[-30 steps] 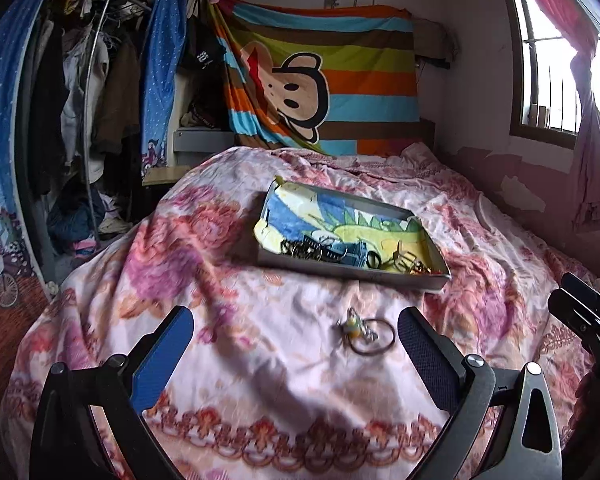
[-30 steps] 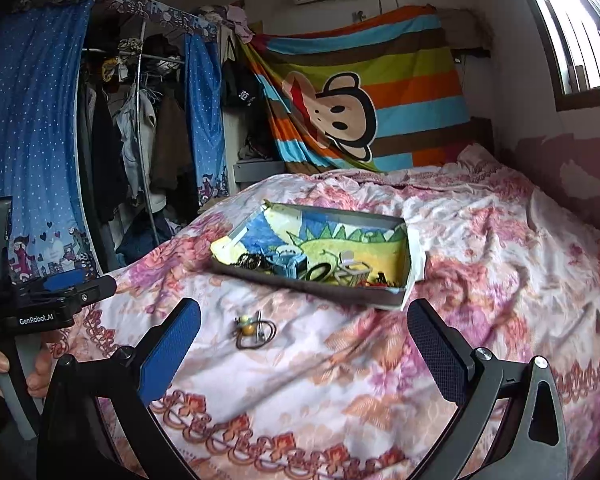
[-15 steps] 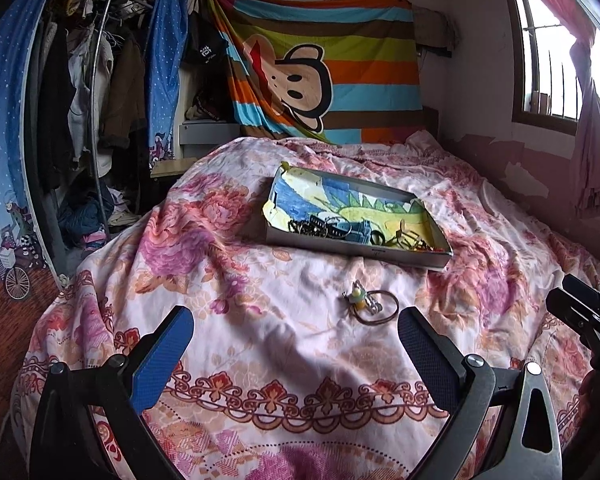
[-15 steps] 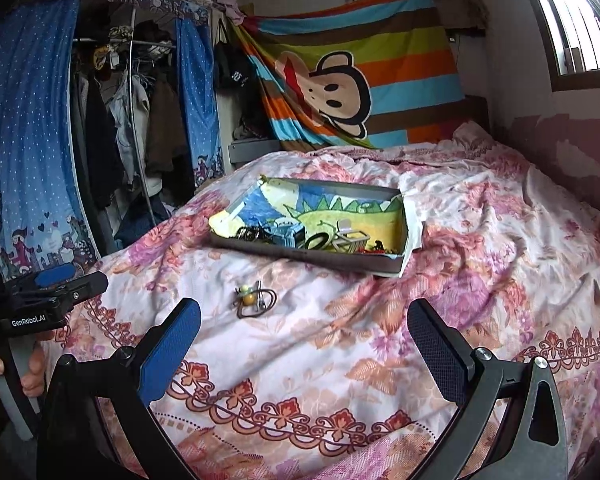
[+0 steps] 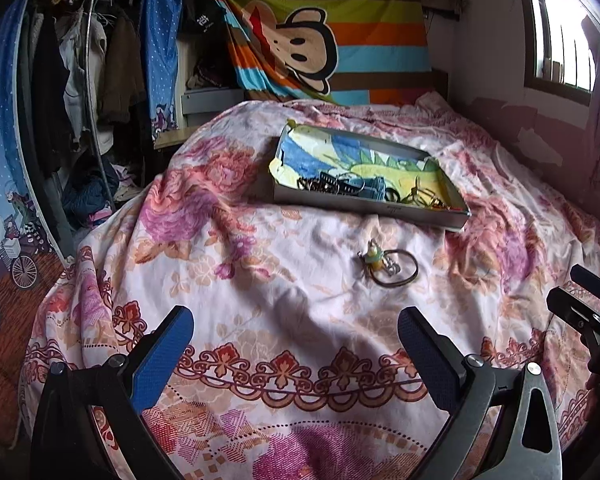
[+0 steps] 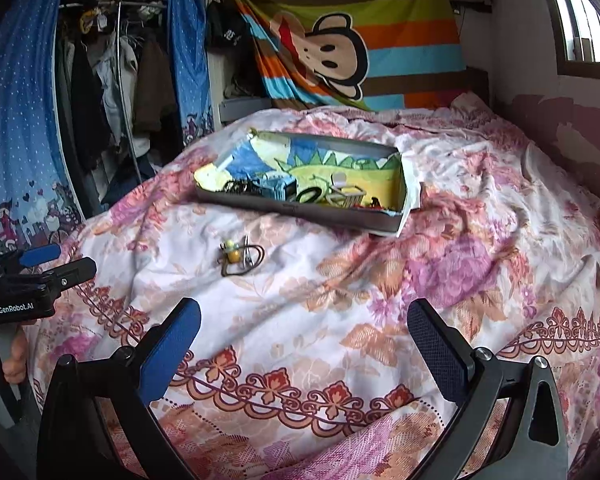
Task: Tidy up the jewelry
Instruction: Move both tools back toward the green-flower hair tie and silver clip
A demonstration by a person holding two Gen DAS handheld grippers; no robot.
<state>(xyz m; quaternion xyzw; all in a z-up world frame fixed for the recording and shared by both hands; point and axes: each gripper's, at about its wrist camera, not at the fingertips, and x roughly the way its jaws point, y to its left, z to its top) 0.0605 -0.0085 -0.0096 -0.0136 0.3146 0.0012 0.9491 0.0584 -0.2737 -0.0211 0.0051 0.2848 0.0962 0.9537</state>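
Note:
A shallow box (image 5: 384,210) (image 6: 312,212) lined with a dinosaur picture rests on the floral bedspread and holds several jewelry pieces and clips. In front of it lies a dark ring-shaped bangle with a small yellow-green charm (image 5: 388,265) (image 6: 240,259). My left gripper (image 5: 295,330) is open above the bed's near edge, well short of the bangle. My right gripper (image 6: 304,322) is also open with nothing between its fingers. Each gripper shows at the edge of the other's view: the right one (image 5: 584,304), the left one (image 6: 39,268) with a hand below it.
The bedspread (image 5: 259,280) is rumpled with folds. A clothes rack with hanging garments (image 5: 91,64) and a blue curtain stand to the left. A striped monkey blanket (image 5: 320,32) hangs behind the bed. A window (image 5: 560,32) and wall are at the right.
Both grippers have pulled back from the bed and the box, so more of the bedspread's near border shows. Box and bangle have not moved. Both grippers stay open.

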